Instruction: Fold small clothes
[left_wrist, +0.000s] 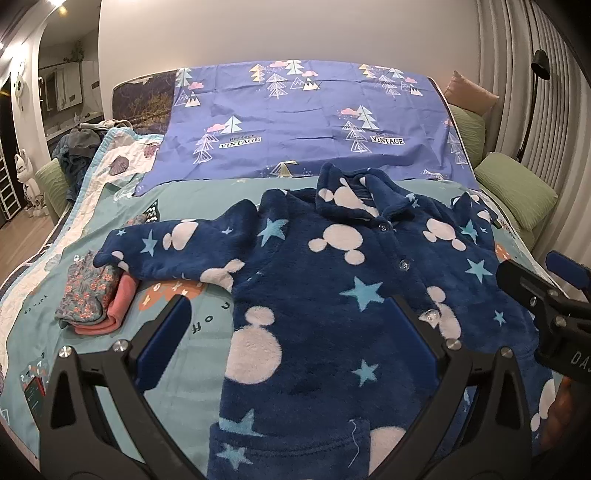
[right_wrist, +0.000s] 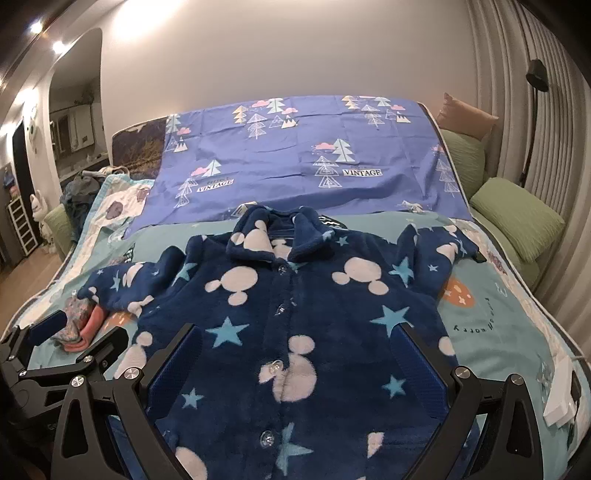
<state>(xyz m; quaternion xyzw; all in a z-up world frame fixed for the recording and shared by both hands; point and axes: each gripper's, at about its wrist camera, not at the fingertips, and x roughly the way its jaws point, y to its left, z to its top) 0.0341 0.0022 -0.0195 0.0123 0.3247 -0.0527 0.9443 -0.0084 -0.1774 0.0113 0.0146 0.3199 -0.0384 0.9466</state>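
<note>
A dark blue fleece jacket (right_wrist: 295, 325) with white mouse-head shapes and light blue stars lies face up and buttoned on the bed (right_wrist: 509, 332), its collar toward the head of the bed and its hem at the near edge. Its two sleeves are spread out toward the bed's left and right sides. The left gripper (left_wrist: 291, 325) hangs over the lower left part of the jacket with its jaws wide apart and nothing between them; one blue pad is over the teal bedcover, the other over the fleece. The right gripper (right_wrist: 299, 354) hangs over the lower front of the jacket, jaws likewise wide apart and holding nothing, the button line running between them. Near the left edge of the bed, just beside the left sleeve's cuff, sits a small stack of folded clothes (left_wrist: 92, 299), a flowered piece on top of a pink one. A purple sheet (left_wrist: 303, 118) printed with trees covers the head of the bed beyond the collar. Green cushions (left_wrist: 517, 192) lie along the right side of the bed, and a white object (right_wrist: 561, 398) rests at the near right corner.
</note>
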